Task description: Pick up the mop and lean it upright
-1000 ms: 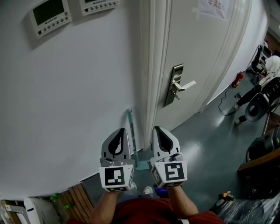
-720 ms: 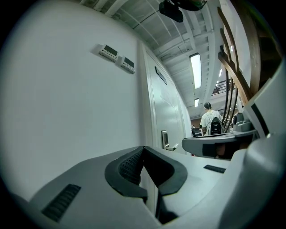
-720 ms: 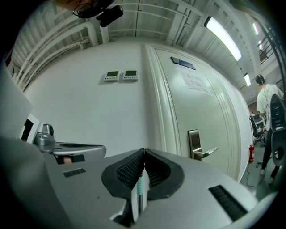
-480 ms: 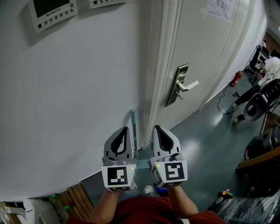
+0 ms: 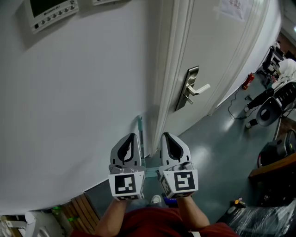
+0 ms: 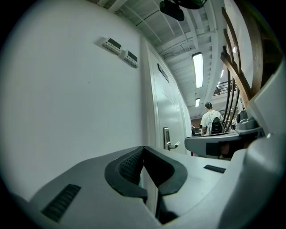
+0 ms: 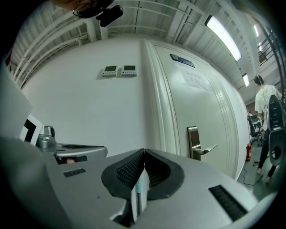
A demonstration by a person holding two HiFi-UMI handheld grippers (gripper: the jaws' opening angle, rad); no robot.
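The mop (image 5: 140, 133) stands upright against the white wall beside the door frame, with its teal handle up and its teal head (image 5: 151, 173) on the floor. My left gripper (image 5: 131, 138) and right gripper (image 5: 167, 137) are held level side by side, one on each side of the handle and apart from it. Both are shut with nothing between the jaws. In the left gripper view the left gripper (image 6: 143, 148) has its pads meeting. In the right gripper view the right gripper (image 7: 144, 151) is also shut, and the mop handle (image 7: 141, 188) shows behind the gap below the tips.
A white door with a metal lever handle (image 5: 193, 89) is right of the mop. Wall control panels (image 5: 48, 11) hang at upper left. Wooden slats (image 5: 81, 209) lie at lower left. Chairs and a seated person (image 5: 277, 95) are at far right, and a black bag (image 5: 259, 222) sits on the floor.
The head view has shifted a little, so the wall panels sit higher and the door handle lower. Both grippers stay shut side by side, and the mop still leans on the wall.
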